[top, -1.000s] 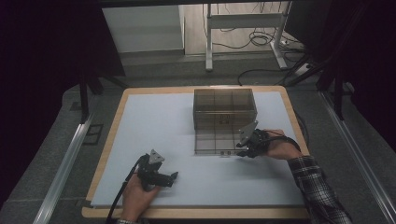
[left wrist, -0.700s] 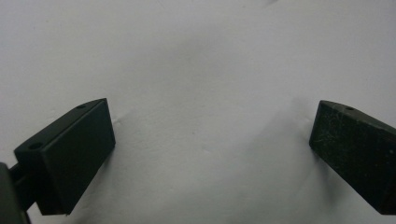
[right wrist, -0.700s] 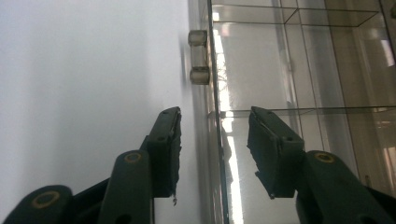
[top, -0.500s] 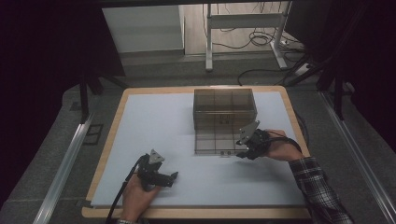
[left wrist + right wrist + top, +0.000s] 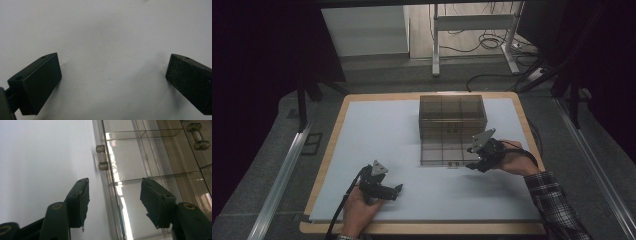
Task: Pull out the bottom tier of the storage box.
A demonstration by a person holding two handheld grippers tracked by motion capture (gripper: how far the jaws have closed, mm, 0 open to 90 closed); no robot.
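A smoked clear box [image 5: 452, 114] stands at the back middle of the white board [image 5: 377, 135], with a shallow drawer [image 5: 443, 152] pulled out toward me. My right gripper [image 5: 473, 161] sits at the drawer's front right corner. In the right gripper view this gripper [image 5: 115, 195] is open, its jaws on either side of the drawer's thin front wall [image 5: 110, 182] without touching it, just short of a small clear handle [image 5: 102, 157]. My left gripper [image 5: 396, 190] rests low over bare board at the front left. It [image 5: 113, 75] is wide open with nothing between the jaws.
The board has a wooden rim [image 5: 329, 145]. Metal rails [image 5: 282, 175] run along both sides of the table. A desk frame with cables [image 5: 472, 30] stands on the floor beyond. A second handle [image 5: 198, 136] shows deeper inside the box.
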